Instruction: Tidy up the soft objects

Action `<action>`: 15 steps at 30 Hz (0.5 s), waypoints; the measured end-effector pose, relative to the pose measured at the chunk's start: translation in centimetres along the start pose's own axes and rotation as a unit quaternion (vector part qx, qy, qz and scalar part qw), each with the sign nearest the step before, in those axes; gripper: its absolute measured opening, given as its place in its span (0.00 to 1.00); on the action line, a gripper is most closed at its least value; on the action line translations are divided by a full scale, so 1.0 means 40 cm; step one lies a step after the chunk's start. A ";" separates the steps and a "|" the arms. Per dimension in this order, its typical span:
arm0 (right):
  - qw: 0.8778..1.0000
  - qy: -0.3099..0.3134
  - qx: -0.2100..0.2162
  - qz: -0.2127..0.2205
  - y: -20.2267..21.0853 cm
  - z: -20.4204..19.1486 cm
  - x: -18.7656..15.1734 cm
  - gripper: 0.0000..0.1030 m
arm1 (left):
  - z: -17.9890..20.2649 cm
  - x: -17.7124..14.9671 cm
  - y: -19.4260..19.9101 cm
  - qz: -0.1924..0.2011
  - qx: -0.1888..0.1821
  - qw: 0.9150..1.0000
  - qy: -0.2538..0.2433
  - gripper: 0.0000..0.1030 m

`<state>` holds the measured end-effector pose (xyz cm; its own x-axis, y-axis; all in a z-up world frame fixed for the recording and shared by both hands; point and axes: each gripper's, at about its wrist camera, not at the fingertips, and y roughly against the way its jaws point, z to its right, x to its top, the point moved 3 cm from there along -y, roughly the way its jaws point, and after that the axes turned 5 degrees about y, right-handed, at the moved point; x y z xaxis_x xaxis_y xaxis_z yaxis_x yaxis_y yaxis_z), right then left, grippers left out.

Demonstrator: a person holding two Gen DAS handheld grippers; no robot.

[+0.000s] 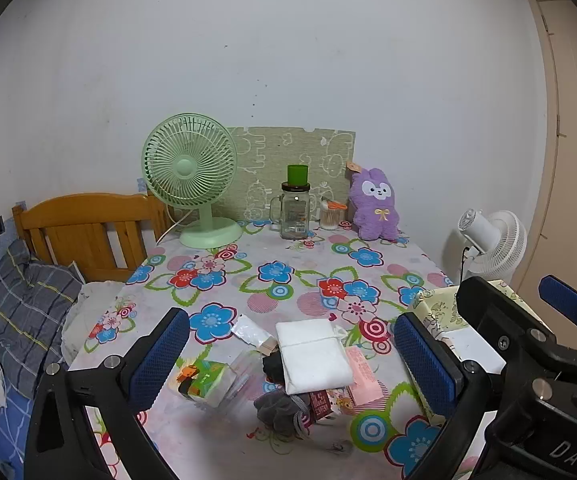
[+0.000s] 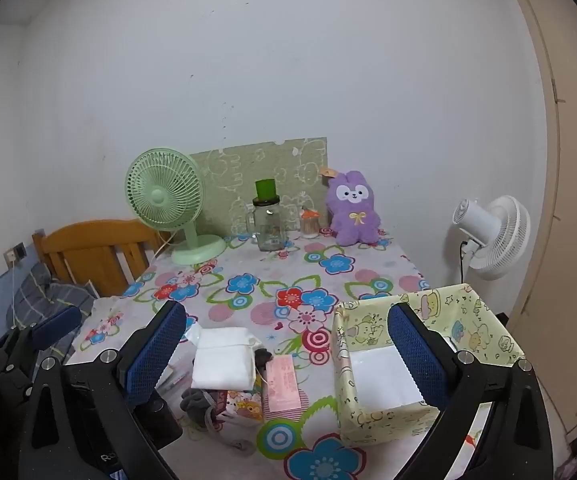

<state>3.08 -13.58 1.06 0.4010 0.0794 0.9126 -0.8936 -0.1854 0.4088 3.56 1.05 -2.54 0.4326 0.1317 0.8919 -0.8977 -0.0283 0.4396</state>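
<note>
A pile of soft things lies on the flowered tablecloth (image 1: 272,272). It holds a white folded cloth (image 1: 314,354) (image 2: 222,360), a grey sock (image 1: 282,410) (image 2: 198,402), a pink pack (image 1: 364,378) (image 2: 284,386) and a green tissue pack (image 1: 204,380). My left gripper (image 1: 290,320) hovers open over the pile and touches nothing. My right gripper (image 2: 287,310) is open too, between the pile and a yellow cartoon-print box (image 2: 368,328) with a bare white bottom. A purple plush rabbit (image 1: 374,204) (image 2: 352,210) sits upright at the table's far right.
A green desk fan (image 1: 190,176), a glass jar under a green cup (image 1: 294,212) and a small swab jar (image 1: 330,216) line the back edge. A wooden headboard (image 1: 88,232) and pillow (image 1: 28,308) lie left; a white fan (image 2: 492,236) and door stand right.
</note>
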 end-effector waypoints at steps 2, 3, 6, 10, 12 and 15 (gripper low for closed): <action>1.000 0.000 0.000 0.000 -0.003 -0.001 -0.001 0.99 | -0.001 0.004 -0.001 -0.001 0.000 1.000 0.000 0.99; 1.000 0.000 0.000 -0.001 -0.003 -0.001 0.000 0.99 | -0.001 0.005 -0.001 -0.001 -0.001 1.000 0.000 0.99; 1.000 0.000 0.000 -0.001 -0.004 -0.001 -0.001 0.99 | 0.000 0.004 -0.001 -0.001 0.000 1.000 0.000 0.99; 1.000 0.000 0.000 -0.001 -0.003 -0.001 0.000 0.99 | 0.000 0.007 -0.002 -0.001 -0.001 1.000 0.000 0.99; 1.000 0.000 0.000 -0.001 -0.004 -0.001 0.000 0.99 | -0.002 0.009 -0.001 0.000 0.000 1.000 0.000 0.99; 1.000 0.000 -0.002 0.000 -0.005 -0.005 0.001 0.99 | -0.005 0.010 -0.002 0.001 0.000 1.000 0.001 0.99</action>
<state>3.23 -13.34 1.03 0.4006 0.0790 0.9129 -0.8945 -0.1824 0.4083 3.77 1.31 -2.23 0.4306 0.1337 0.8926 -0.8986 -0.0283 0.4378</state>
